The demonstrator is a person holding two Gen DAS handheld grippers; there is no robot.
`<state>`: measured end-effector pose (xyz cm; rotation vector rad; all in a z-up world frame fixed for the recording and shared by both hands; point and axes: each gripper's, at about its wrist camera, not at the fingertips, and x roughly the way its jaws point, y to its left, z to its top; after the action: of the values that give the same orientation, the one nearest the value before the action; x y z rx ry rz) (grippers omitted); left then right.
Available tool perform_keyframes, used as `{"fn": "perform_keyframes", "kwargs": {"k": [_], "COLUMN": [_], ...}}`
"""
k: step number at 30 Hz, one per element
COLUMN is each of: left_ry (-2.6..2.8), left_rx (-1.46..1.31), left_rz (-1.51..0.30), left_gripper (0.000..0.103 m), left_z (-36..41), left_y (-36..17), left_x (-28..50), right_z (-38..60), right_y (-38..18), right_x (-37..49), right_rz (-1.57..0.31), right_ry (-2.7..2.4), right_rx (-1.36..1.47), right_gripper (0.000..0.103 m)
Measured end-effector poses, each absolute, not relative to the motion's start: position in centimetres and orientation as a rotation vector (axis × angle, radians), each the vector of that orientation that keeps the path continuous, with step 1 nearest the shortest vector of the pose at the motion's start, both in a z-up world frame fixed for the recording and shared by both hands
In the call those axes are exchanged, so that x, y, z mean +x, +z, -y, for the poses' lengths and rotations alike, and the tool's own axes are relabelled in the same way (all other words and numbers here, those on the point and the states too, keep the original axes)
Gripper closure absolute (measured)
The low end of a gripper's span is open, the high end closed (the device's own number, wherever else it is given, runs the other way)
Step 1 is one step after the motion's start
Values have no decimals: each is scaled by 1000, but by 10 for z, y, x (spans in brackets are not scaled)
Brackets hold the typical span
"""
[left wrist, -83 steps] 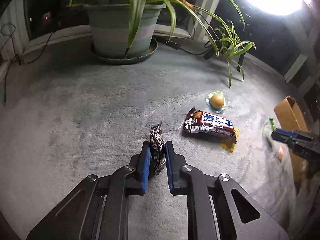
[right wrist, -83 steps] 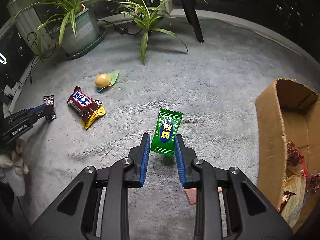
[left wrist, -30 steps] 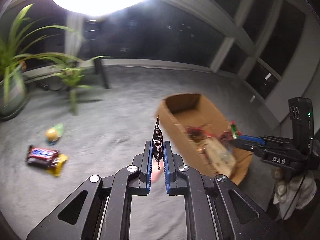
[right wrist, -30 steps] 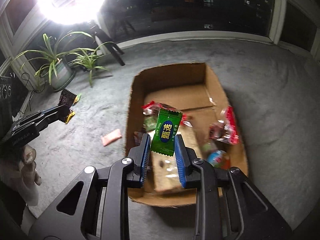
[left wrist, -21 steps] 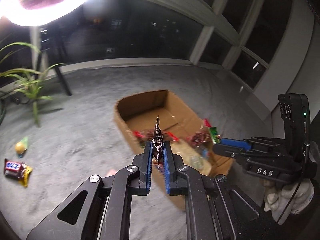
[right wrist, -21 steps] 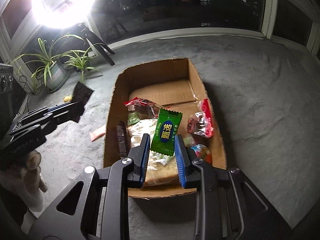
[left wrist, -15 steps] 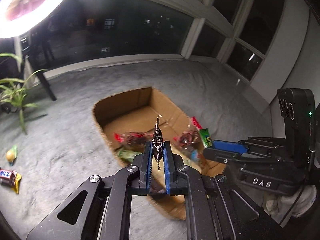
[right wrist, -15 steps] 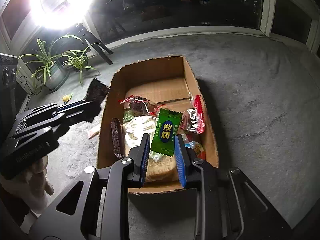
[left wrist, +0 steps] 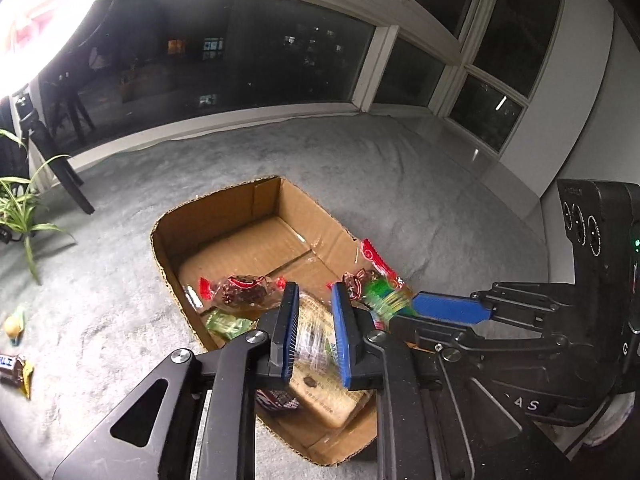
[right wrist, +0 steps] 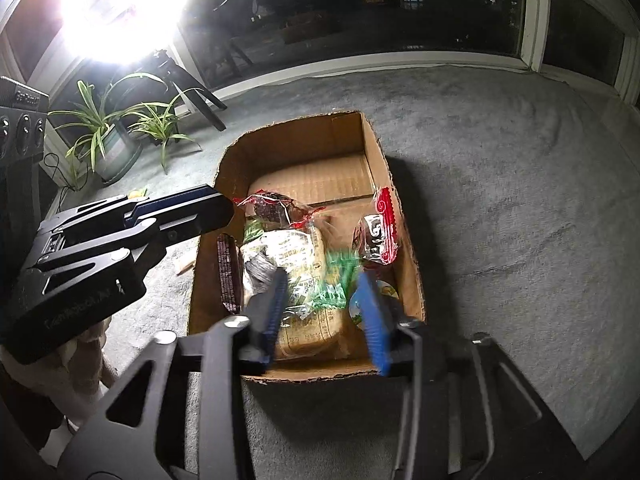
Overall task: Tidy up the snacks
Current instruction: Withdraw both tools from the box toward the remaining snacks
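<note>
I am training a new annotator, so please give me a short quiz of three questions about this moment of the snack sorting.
1. True or false: the cardboard box is empty.
2. Which one lies on the carpet, outside the box? A) chocolate bar B) bread pack C) red-wrapped sweet
3. Fill in: the blurred candy over the box has a ___ wrapper.
Key: 1 false; 2 A; 3 green.
</note>
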<state>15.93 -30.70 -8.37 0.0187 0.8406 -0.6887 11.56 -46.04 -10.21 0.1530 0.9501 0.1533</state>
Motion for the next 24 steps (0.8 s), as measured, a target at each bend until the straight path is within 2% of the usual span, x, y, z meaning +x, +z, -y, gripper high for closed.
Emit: {"fn": "perform_keyframes", "kwargs": {"k": [1, 6, 7, 8, 10, 19, 21, 22, 24], "left_ry": [-682, -652, -645, -641, -630, -570, -551, -543, -523], "left_rx": [23, -7, -11, -14, -23, -57, -57, -59, -63], "left_rz": [-838, -841, -840, -840, -837, -833, -838, -839, -839], "left_gripper": [88, 87, 87, 87, 87, 87, 84, 79, 78], "left_z": [307, 298, 296, 294, 286, 232, 215, 208, 190], "left_y": [-84, -83, -82, -81, -80, -74, -74, -74, -75], "left_x": [159, 160, 160, 159, 158, 150, 149, 149, 147], "right_z": [461, 464, 464, 464, 462, 430, 419, 414, 402], "right_y": [-101, -99, -99, -99, -96, -84, -82, -81, -79], "right_x": [115, 114, 114, 114, 113, 109, 110, 109, 108], "right_rz": [-943, -941, -944, -944, -925, -877, -875, -871, -859], "right_ry": [152, 150, 153, 159, 173, 201, 214, 219, 236], "right_rx": [152, 168, 172, 177, 189, 189, 202, 203, 199], "right_gripper": [52, 52, 48, 35, 24, 24, 24, 24, 24]}}
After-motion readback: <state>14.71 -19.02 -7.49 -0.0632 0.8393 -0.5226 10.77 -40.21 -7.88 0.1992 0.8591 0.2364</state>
